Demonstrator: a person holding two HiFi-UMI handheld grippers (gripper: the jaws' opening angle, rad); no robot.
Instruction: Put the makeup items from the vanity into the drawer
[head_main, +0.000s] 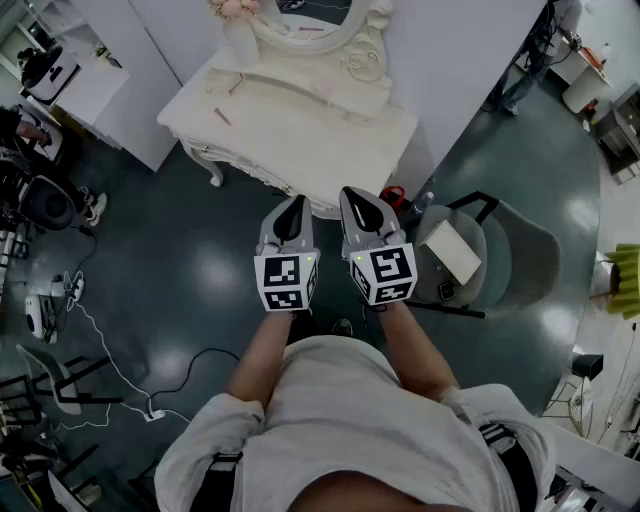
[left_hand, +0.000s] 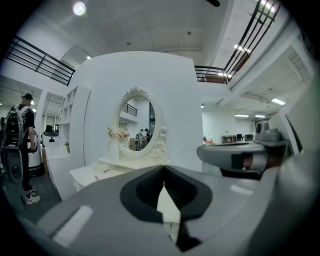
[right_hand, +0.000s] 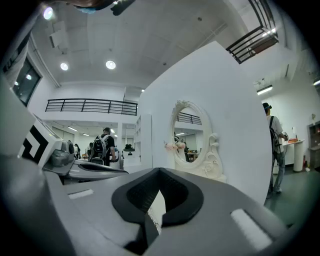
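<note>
The white vanity (head_main: 330, 140) with its oval mirror (head_main: 310, 25) stands ahead of me across a gap of dark floor. On its top lie small makeup items, one a pink stick (head_main: 222, 117) and another near the mirror base (head_main: 236, 86). A pale vase of pink flowers (head_main: 238, 30) stands at the back left. My left gripper (head_main: 291, 208) and right gripper (head_main: 357, 203) hang side by side short of the vanity's front edge, both shut and empty. The vanity (left_hand: 100, 172) and mirror (right_hand: 187, 142) show beyond the closed jaws. No drawer is visible from here.
A grey chair (head_main: 515, 255) with a white flat box (head_main: 448, 250) on it stands to the right of the vanity. A red thing (head_main: 392, 195) sits on the floor by the vanity's right corner. Cables (head_main: 110, 360) trail over the floor at left. People stand nearby (left_hand: 22, 140) (right_hand: 273, 145).
</note>
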